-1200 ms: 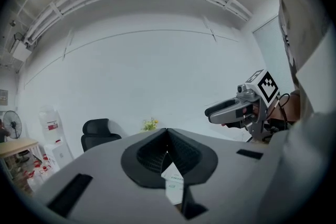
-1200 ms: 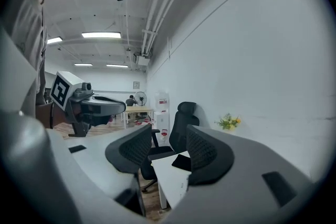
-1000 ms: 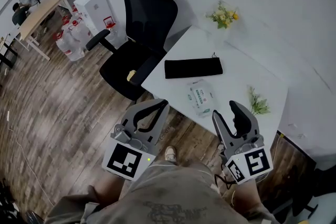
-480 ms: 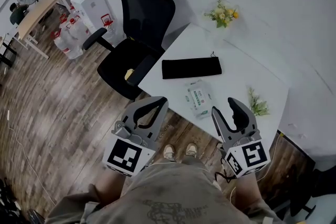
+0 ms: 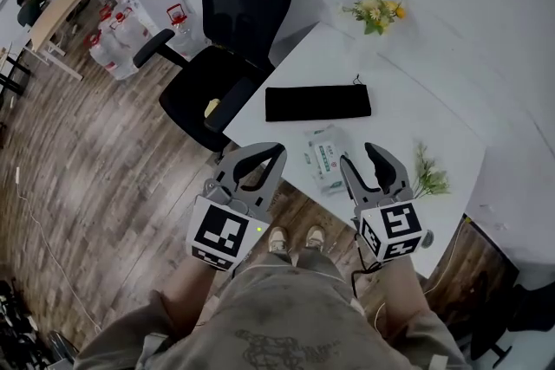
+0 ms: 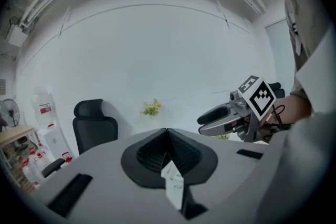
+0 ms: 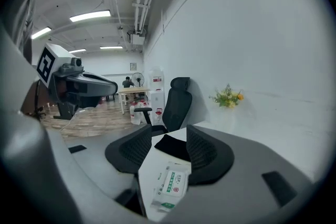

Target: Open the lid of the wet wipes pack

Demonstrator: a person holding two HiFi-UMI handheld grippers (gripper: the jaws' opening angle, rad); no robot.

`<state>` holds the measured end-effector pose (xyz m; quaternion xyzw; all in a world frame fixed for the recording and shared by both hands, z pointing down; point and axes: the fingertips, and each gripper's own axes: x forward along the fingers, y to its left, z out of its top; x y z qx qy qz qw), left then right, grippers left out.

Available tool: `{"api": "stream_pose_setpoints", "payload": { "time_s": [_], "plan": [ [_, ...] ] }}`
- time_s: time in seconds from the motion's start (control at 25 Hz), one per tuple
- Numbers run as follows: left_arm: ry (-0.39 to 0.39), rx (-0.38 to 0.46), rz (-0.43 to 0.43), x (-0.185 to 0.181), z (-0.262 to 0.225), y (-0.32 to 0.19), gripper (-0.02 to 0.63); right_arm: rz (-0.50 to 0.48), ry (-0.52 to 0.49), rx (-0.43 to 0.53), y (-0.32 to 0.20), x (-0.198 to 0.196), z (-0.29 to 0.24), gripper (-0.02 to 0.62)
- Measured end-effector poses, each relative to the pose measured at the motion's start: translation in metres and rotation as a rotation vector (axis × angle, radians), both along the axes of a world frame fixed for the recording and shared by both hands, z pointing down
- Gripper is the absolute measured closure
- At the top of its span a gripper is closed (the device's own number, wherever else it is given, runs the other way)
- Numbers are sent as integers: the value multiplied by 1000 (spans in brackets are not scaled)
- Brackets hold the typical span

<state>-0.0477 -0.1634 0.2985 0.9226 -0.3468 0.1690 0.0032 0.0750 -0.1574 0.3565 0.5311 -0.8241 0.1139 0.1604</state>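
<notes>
The wet wipes pack, white with a green label, lies flat near the front edge of the white table; its lid lies down. My right gripper hovers just right of the pack, open and empty. In the right gripper view the pack shows below the gap of that gripper. My left gripper hangs just left of the pack off the table's edge, its tips touching, with nothing in them. In the left gripper view the pack shows edge-on beneath the shut gripper.
A black pouch lies behind the pack. Yellow flowers stand at the table's far corner, a green sprig at the right. A black office chair stands left of the table. Water bottles and a wooden desk are far left.
Both grippers have come down and forward, closer to the pack on either side. Their jaws stand as before.
</notes>
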Motion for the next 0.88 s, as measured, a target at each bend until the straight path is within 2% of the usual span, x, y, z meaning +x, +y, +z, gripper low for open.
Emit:
{"api": "stream_pose_setpoints", "payload": {
  "time_s": [0.4,0.88],
  "plan": [
    [-77,-183,13,24,107,-28,589,-35,39,-174,-36,-8,110,387],
    [-185,-396,45,42,246,-37,589,-81,105,-318,-45,-23,216,373]
  ]
}}
